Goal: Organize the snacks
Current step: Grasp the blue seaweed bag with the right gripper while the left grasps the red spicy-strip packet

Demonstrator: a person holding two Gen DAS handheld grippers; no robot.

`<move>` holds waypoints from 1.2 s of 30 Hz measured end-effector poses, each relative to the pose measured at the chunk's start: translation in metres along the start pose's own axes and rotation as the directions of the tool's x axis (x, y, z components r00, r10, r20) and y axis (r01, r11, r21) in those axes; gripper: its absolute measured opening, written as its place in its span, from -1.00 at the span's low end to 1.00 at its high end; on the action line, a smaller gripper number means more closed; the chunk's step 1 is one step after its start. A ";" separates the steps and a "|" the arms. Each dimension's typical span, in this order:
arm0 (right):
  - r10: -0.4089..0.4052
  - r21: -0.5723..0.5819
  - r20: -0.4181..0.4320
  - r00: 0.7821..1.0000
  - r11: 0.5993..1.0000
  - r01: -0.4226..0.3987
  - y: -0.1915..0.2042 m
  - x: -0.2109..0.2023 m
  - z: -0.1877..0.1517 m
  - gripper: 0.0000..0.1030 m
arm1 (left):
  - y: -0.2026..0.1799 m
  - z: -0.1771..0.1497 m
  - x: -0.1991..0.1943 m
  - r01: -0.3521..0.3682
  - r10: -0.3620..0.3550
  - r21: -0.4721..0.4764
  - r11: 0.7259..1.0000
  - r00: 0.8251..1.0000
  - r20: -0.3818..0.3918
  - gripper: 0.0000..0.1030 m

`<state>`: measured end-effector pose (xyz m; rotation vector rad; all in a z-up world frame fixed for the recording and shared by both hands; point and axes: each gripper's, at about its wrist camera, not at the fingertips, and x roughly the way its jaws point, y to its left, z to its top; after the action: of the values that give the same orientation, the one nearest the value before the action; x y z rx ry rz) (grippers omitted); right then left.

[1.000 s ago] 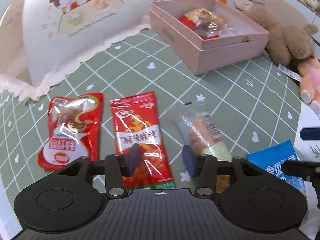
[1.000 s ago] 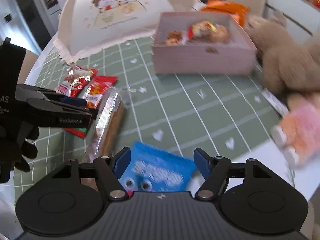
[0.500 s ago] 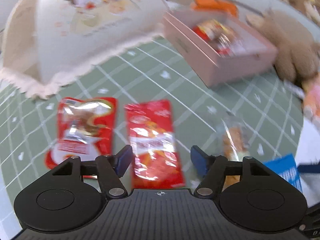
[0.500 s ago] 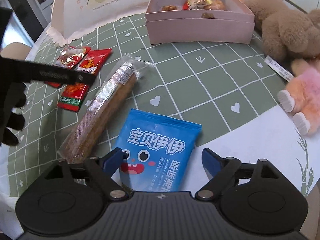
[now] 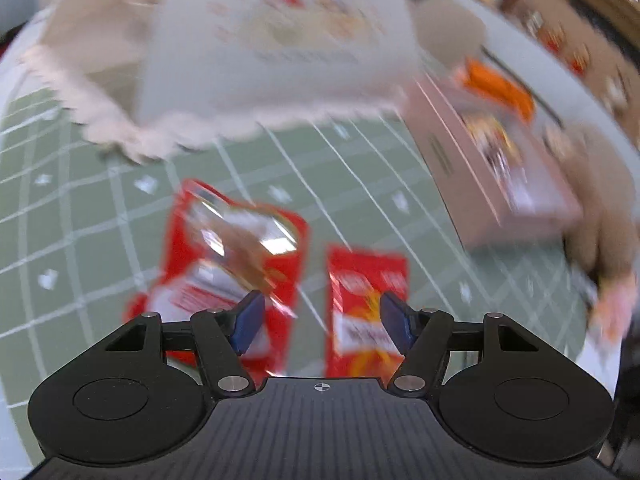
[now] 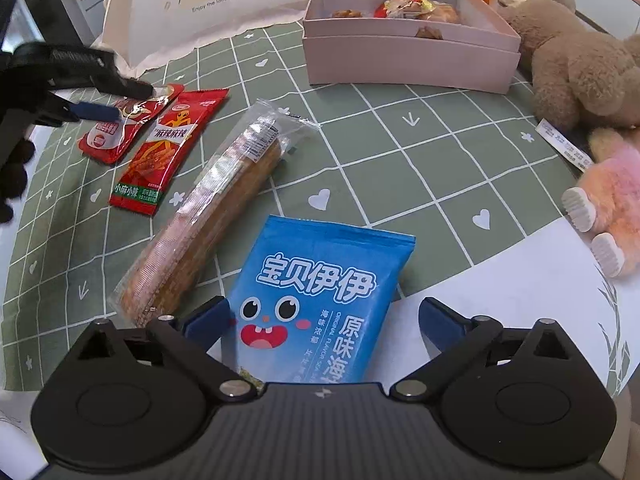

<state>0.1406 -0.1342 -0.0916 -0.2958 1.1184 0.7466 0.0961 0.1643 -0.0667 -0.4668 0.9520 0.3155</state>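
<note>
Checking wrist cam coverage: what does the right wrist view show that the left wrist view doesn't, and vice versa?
Only the right wrist view shows the blue seaweed snack bag between the open right tool's fingers, the long clear-wrapped biscuit pack, and the pink plush toy.

Only the left wrist view, heavily blurred, shows the open left tool from behind, above the red packets.

Both show the red pouch with a clear window, the narrow red spicy-strip packet, the pink cardboard box, the white food cover and the brown teddy bear.

Left claw [image 5: 322, 318], right claw [image 6: 326, 326]: black ribbed bodies, blue pads, silver screws.
</note>
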 end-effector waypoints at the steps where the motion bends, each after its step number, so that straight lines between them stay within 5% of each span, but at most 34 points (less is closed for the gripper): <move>1: -0.001 -0.001 -0.001 1.000 1.000 0.001 0.000 0.000 0.000 0.99 | -0.005 -0.002 0.005 0.007 -0.007 0.017 1.000 1.000 -0.014 0.34; 5: -0.007 -0.003 0.005 1.000 1.000 0.007 0.002 0.001 -0.001 1.00 | -0.023 -0.017 0.015 0.032 -0.029 0.059 0.998 0.998 -0.050 0.38; 12: -0.015 -0.004 0.029 0.999 1.000 0.015 0.004 0.001 -0.006 1.00 | -0.043 -0.026 0.017 -0.037 0.046 0.169 0.985 0.998 -0.045 0.37; 17: -0.024 0.029 0.017 1.000 0.999 0.024 0.004 0.000 -0.005 1.00 | -0.051 -0.032 0.017 -0.093 0.106 0.251 0.963 0.994 -0.038 0.18; 21: 0.003 -0.057 -0.035 0.999 0.998 -0.005 0.007 0.000 -0.002 0.96 | -0.043 -0.042 0.005 -0.060 0.076 0.216 0.975 0.995 -0.064 0.08; 36: 0.019 0.247 -0.169 0.985 0.969 0.023 -0.006 -0.012 -0.006 0.94 | -0.037 -0.100 -0.039 -0.038 0.058 0.166 0.985 0.992 -0.113 0.08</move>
<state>0.1378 -0.1464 -0.0841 -0.1500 1.3592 0.5789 0.0215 0.0789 -0.0742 -0.3148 1.0963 0.2529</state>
